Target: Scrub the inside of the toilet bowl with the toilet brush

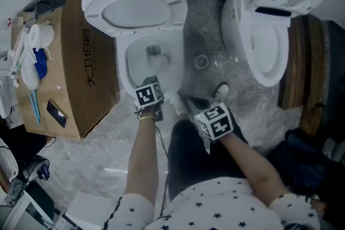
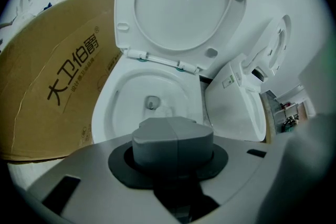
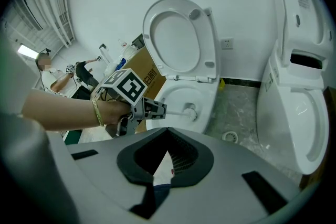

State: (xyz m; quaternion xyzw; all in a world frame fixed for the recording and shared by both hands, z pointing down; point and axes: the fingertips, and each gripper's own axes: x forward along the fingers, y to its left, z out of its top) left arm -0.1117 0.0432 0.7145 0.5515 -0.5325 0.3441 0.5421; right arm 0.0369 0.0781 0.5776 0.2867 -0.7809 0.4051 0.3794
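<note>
Grey floor [image 1: 207, 35], toilet bowl [image 1: 125, 64], left gripper [image 1: 153, 81] jaws clamp brush [image 3: 189, 110], right gripper [image 3: 168, 147] jaws wide

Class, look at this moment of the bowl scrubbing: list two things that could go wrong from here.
1. Only the left tongs grip the toilet brush by its thin handle; pressed hard, it might twist or slip.
2. The cardboard box stands right beside the toilet bowl; splashes could wet it.
</note>
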